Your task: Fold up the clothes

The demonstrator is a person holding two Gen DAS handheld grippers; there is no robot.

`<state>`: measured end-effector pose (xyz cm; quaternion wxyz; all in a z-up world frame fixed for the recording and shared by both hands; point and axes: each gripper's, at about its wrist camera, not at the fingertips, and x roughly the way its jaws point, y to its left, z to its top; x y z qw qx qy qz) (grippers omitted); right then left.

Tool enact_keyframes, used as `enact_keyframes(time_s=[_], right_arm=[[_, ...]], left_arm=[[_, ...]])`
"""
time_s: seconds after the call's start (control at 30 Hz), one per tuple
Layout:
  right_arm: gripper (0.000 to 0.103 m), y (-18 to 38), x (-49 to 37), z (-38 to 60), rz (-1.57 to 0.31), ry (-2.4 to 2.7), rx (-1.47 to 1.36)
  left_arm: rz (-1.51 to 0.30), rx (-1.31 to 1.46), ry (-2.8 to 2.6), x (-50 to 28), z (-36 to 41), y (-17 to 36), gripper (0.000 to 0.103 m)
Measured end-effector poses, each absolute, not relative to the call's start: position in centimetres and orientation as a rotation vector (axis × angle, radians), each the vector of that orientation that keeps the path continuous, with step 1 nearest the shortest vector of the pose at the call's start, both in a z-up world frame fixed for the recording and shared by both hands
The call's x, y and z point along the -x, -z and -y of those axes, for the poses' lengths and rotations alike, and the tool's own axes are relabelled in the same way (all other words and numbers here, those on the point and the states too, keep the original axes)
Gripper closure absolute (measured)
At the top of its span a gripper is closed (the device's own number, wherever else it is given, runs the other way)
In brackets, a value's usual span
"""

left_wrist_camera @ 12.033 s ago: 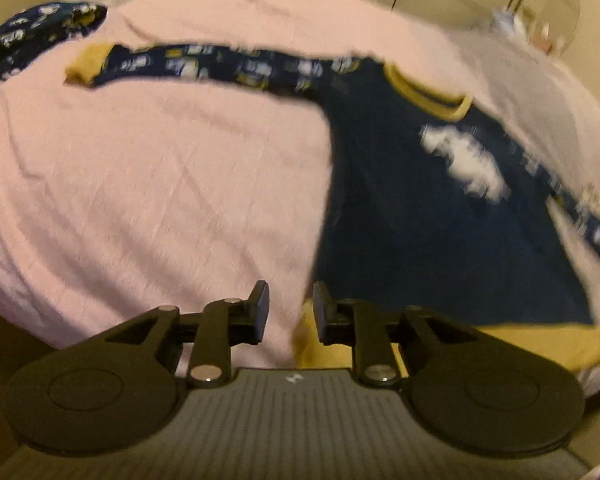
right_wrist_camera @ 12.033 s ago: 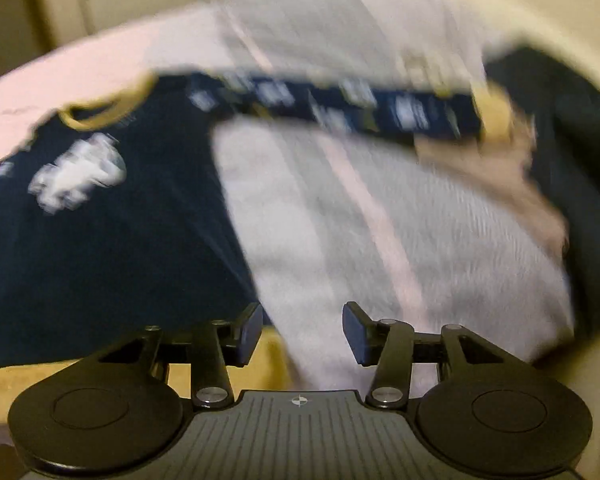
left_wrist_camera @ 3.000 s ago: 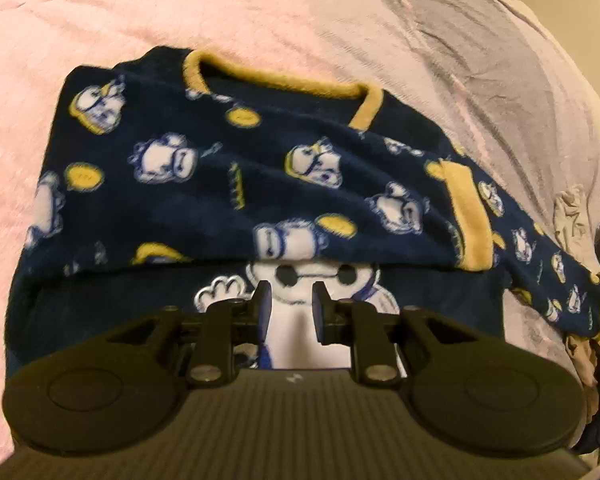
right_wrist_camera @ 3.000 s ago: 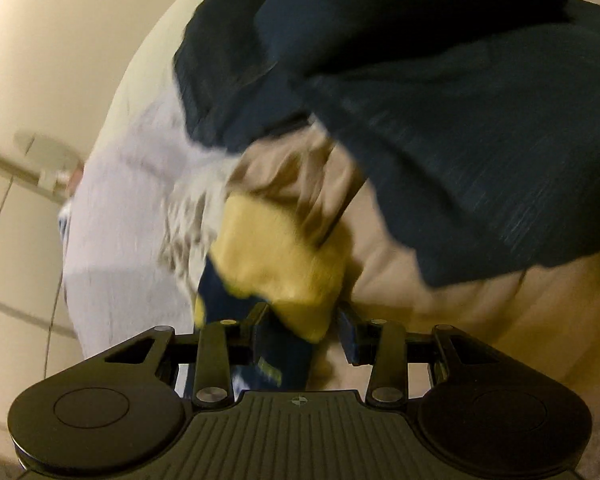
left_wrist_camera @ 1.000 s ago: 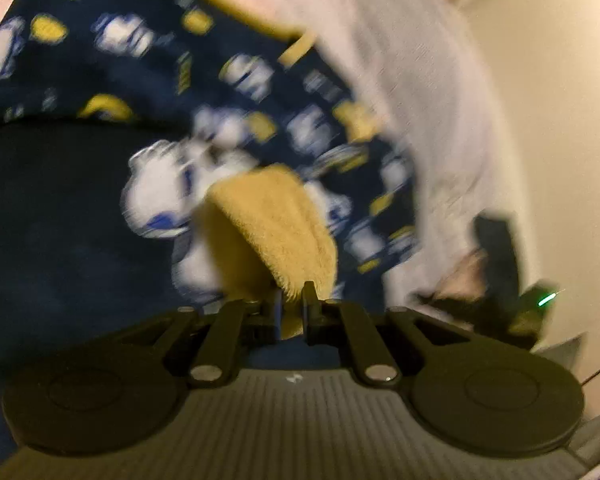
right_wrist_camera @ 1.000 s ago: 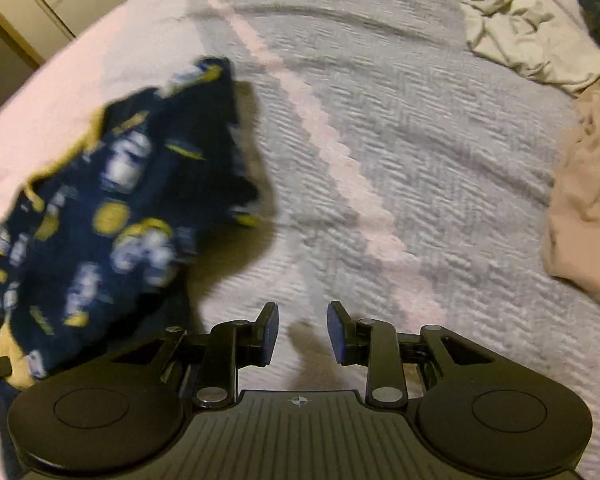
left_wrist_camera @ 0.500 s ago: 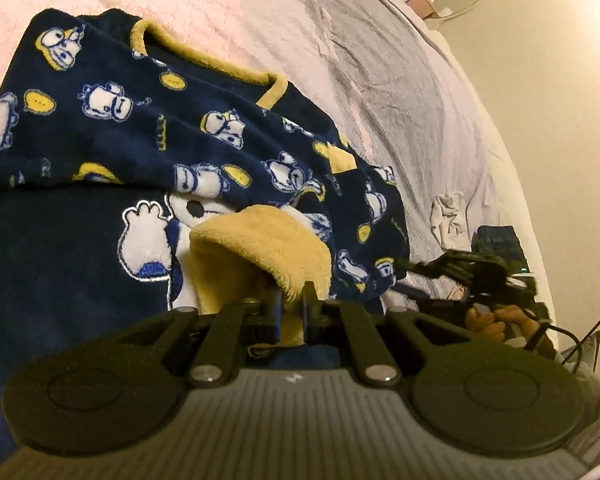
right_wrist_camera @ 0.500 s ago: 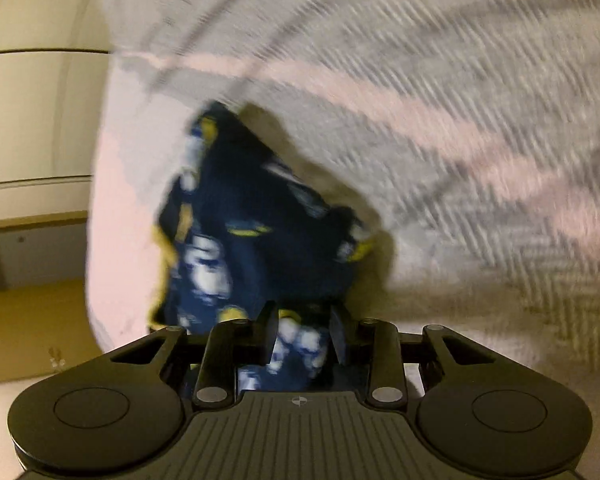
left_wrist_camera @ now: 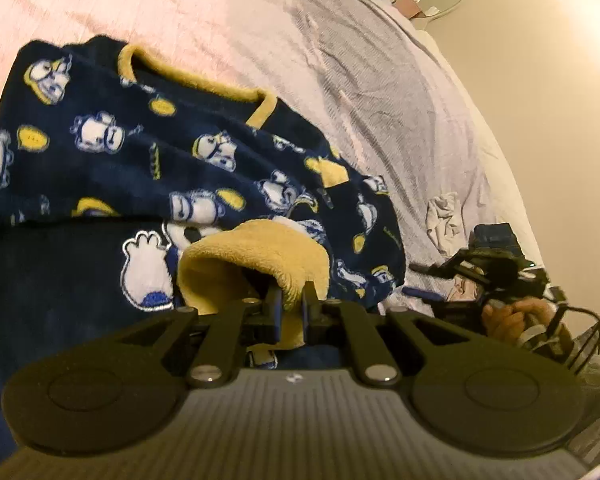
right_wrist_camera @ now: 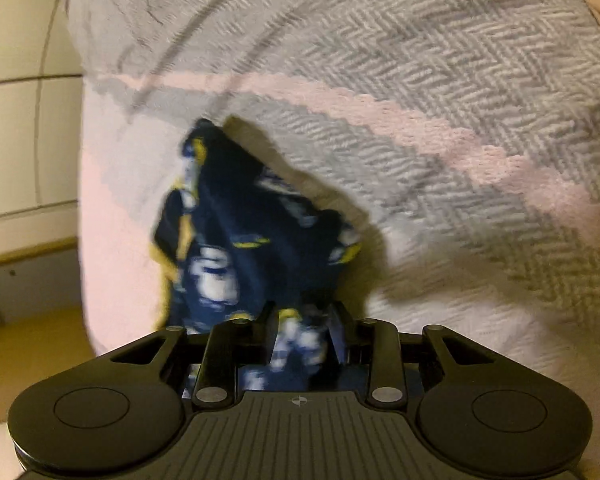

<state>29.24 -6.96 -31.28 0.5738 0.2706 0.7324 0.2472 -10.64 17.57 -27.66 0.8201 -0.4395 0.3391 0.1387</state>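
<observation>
Navy fleece top [left_wrist_camera: 148, 168] lies on the pink-and-grey bedspread [left_wrist_camera: 340, 80], sleeves already folded across its chest and the bottom fold left, with the left gripper [left_wrist_camera: 288, 312] clamped on its yellow hem [left_wrist_camera: 256, 256] while the right gripper [right_wrist_camera: 302, 334], part-open, seems to straddle blurred patterned fabric, gripped or not I cannot tell.

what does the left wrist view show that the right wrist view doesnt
Only the left wrist view shows the yellow hem clamped in the shut left gripper, the yellow collar, the white cartoon print, the pink blanket, a crumpled white cloth and the hand holding the other gripper.

Only the right wrist view shows the right gripper with printed fabric between its jaws.

Both show the navy pyjama top and the grey herringbone cover.
</observation>
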Motion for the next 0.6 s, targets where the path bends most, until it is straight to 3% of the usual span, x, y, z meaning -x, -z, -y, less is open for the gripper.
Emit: enact_keyframes(time_s=[0.4, 0.6], right_arm=[[0.071, 34.2, -28.1, 3.9, -1.751, -0.543, -0.518], [0.096, 33.8, -27.9, 3.5, -1.72, -0.546, -0.457]], left_arm=[[-0.723, 0.953, -0.287, 10.7, -17.9, 28.3, 0.097], [-0.731, 0.963, -0.285, 10.8, -18.0, 29.0, 0.097]])
